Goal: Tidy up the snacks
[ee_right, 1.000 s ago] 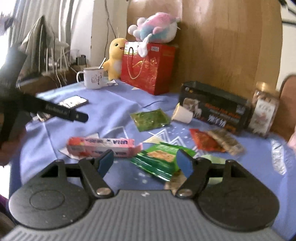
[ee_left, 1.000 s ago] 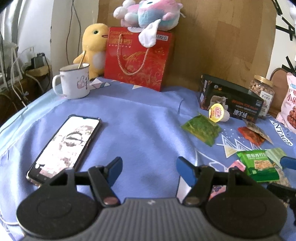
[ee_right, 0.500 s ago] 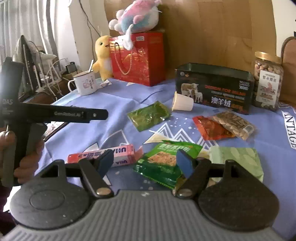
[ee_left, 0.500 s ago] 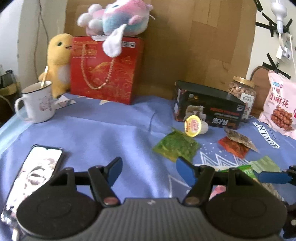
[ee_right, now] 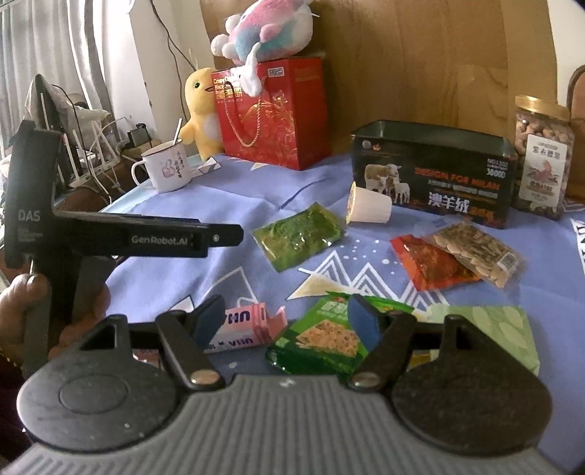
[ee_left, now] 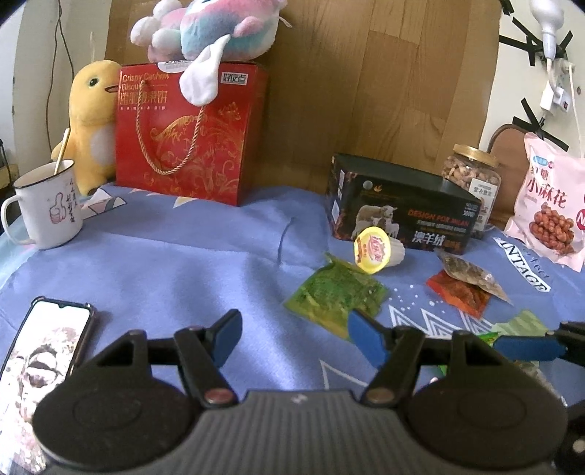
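Two grippers hang over a blue cloth [ee_left: 190, 263] strewn with snacks, and neither is grasping anything. The left gripper [ee_left: 294, 338] has its blue pads spread apart above bare cloth, with a phone [ee_left: 44, 350] lying at its near left. The right gripper [ee_right: 281, 321] is likewise released, its jaws parted above a pink candy box [ee_right: 245, 327] and a green cracker packet [ee_right: 321, 338], touching neither as far as the view shows.

From the right wrist view, the snacks sit in a loose cluster right of centre. A translucent green pouch [ee_right: 298, 239] lies flat in the middle, just left of a white jelly cup [ee_right: 369, 208] tipped on its side. To the right, a red packet [ee_right: 427, 266] lies partly under a clear bag of seeds [ee_right: 475, 254]. A pale green leaf-print packet [ee_right: 486, 329] lies near right, beside the cracker packet. Farther back stands a dark tin [ee_right: 435, 175] printed with sheep, its top open, and a jar of nuts [ee_right: 543, 153] stands right of it. A pink snack bag [ee_left: 552, 204] leans at the far right in the left wrist view.

At the far left, a white mug [ee_left: 49, 208] holds a spoon, next to a yellow plush duck [ee_left: 91, 120] and a red gift bag [ee_left: 186, 135] topped by a pastel plush toy [ee_left: 215, 29]. A hand [ee_right: 22, 310] grips the left tool's handle.
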The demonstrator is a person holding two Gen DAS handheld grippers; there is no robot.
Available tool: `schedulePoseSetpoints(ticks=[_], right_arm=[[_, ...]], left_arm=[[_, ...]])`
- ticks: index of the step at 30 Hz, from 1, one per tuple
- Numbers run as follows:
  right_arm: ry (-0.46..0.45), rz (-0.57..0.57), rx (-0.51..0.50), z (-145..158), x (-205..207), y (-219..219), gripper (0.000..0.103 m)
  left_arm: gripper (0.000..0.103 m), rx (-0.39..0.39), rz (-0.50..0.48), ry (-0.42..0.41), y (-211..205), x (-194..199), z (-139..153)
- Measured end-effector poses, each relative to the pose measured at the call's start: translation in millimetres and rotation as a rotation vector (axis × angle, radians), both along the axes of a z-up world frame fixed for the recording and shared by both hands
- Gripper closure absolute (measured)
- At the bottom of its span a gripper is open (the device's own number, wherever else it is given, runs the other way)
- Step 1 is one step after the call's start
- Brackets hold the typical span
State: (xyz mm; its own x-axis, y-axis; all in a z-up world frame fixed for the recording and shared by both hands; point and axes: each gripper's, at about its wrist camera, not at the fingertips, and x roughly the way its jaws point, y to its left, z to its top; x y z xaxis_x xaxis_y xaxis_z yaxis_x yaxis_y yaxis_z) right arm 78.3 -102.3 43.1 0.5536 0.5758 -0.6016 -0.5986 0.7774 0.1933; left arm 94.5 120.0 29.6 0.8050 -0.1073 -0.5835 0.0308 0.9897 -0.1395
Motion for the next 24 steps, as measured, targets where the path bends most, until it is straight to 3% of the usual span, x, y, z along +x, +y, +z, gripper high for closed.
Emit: schedulePoseSetpoints(ticks=[14,21,24], right_arm=[[0.026,0.014,0.014,-6.9,9.1,2.0,0.027],[0.041,0.147,0.013,-4.7,-4.5,10.5,0.027],[-0.02,0.189,-0.051,1.2,-13.6,12.3,0.027]], left_arm=[[0.037,0.007,0.011,0.021,-1.5,5.5,-2.5],[0.037,-0.034,0.037,0.012,11.8,0.3,3.5],[0.033,-0.06,0.054,-0.004,31.1,-15.7,12.7]])
